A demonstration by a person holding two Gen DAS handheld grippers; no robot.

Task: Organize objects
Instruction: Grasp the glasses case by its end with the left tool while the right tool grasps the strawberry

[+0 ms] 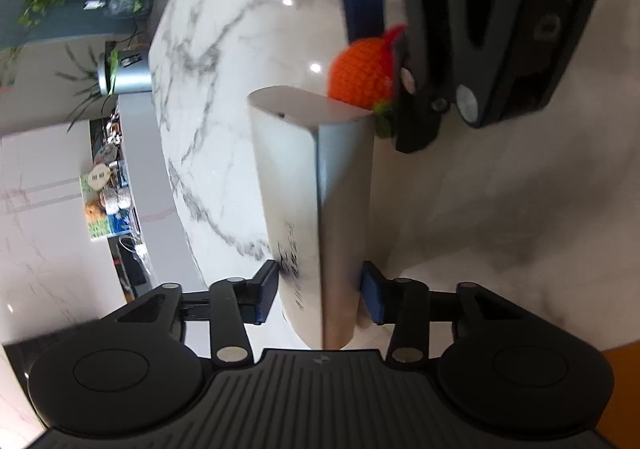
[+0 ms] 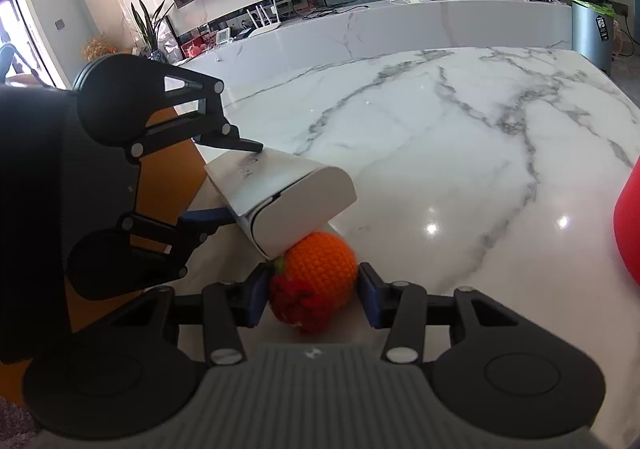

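my left tool (image 1: pixel 320 289) pinches the box (image 1: pixel 316 185), my right tool (image 2: pixel 312 289) pinches the ball (image 2: pixel 320 265); i'd part them gently above the surface (image 2: pixel 440 137).

Your right gripper (image 2: pixel 312 295) clamps orange crochet ball (image 2: pixel 322 269) on marble table (image 2: pixel 460 137); white box (image 2: pixel 288 201), in left gripper (image 2: pixel 224 185), touches ball at 11 o'clock.

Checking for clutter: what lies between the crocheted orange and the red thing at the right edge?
Only bare marble table between crocheted orange and red thing, per right wrist view.
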